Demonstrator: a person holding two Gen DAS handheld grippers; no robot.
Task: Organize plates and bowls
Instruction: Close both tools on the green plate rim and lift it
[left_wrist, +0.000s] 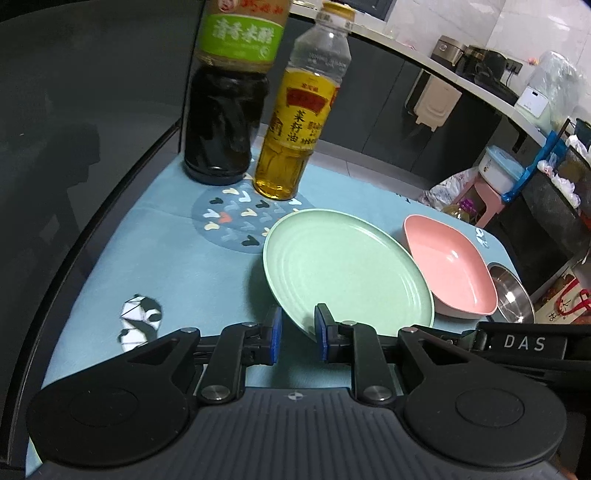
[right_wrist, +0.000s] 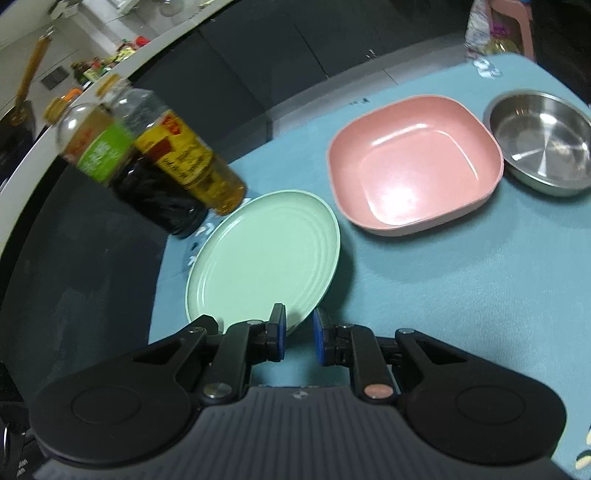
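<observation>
**Green plate tilted at the bench edge, both claws at its near rim**

Dark glass comes first on the left: a sauce bottle (left_wrist: 221, 122) with a green label stands beside an oil bottle (left_wrist: 295, 136), both upright at the back of the blue mat (left_wrist: 177, 266). They stand just behind the plate's far edge, so a lift that swings backward could knock them.

The green plate (left_wrist: 343, 266) sits in the middle, and it looks tipped, its near rim raised. The left claw (left_wrist: 297, 334) is parted, blue pads either side of that rim but not clearly pressing it. The right claw (right_wrist: 298, 332) is likewise parted, the rim between or just ahead of its pads; I cannot tell whether it touches. My guess is that the plate is being taken by its edge because it is too flat to grasp otherwise.

To the right, the pink square bowl (right_wrist: 413, 166) rests flat just beside the plate, and the steel bowl (right_wrist: 543, 140) lies near it at the mat's far right. Both are open and empty, likely places for stacking.
</observation>
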